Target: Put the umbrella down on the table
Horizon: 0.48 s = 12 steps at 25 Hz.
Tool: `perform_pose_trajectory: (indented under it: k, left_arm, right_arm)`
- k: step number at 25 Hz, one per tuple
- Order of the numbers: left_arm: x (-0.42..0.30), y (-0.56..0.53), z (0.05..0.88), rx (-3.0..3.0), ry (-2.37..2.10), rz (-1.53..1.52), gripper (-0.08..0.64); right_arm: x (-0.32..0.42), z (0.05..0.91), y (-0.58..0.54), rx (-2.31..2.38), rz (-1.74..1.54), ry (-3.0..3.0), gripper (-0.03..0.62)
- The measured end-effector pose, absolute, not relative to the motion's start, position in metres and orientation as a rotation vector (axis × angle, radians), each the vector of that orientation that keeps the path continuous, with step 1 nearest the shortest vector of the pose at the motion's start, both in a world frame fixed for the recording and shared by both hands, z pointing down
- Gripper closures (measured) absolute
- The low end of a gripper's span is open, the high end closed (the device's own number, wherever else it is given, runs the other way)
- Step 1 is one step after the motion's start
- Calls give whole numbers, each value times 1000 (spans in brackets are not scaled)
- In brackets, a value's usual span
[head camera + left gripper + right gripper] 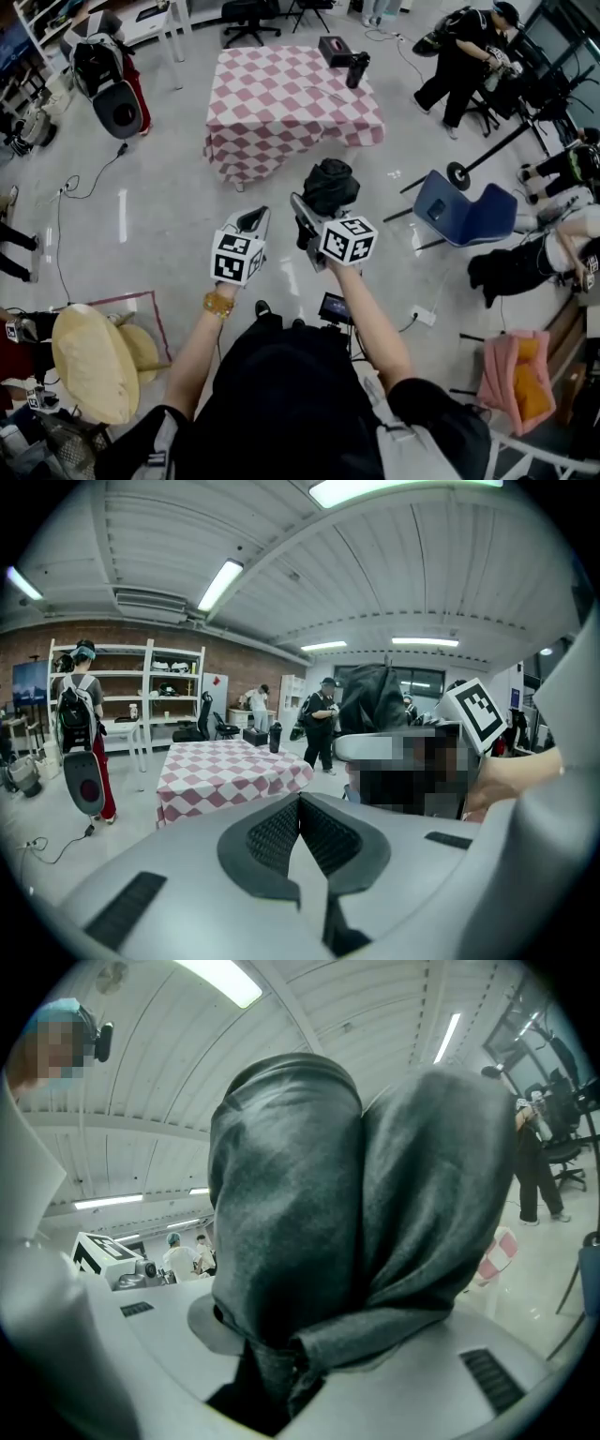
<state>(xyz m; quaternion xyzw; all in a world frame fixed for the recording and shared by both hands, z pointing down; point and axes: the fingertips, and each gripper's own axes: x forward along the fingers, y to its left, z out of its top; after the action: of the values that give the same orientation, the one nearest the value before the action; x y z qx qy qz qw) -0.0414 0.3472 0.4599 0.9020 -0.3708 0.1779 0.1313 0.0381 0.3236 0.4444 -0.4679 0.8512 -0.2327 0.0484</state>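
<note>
A folded black umbrella (330, 186) stands upright out of my right gripper (306, 221), which is shut on its lower end. In the right gripper view the umbrella (356, 1194) fills the middle, its bunched fabric pinched at my right gripper (281, 1372). My left gripper (254, 219) hovers just left of it, holding nothing. Its dark pads meet in the left gripper view at my left gripper (300, 806), with the umbrella (370, 700) to the right. The table (281, 103) with a pink-and-white checked cloth stands ahead across open floor; it shows as the table (225, 766) there too.
A black box (333, 49) and a black bottle (356, 68) sit at the table's far right corner. A blue chair (464, 211) stands to the right, a tan round seat (94, 361) at near left. People stand at far left (108, 70) and far right (469, 56). Cables trail over the floor.
</note>
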Motion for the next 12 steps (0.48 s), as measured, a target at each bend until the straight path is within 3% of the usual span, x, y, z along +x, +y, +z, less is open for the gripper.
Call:
perform_pose_trajectory:
  k: [12]
  left_arm:
    - [-53, 289, 483, 2581, -1017, 544, 546]
  right_arm:
    - [26, 457, 261, -1432, -800, 2537, 414]
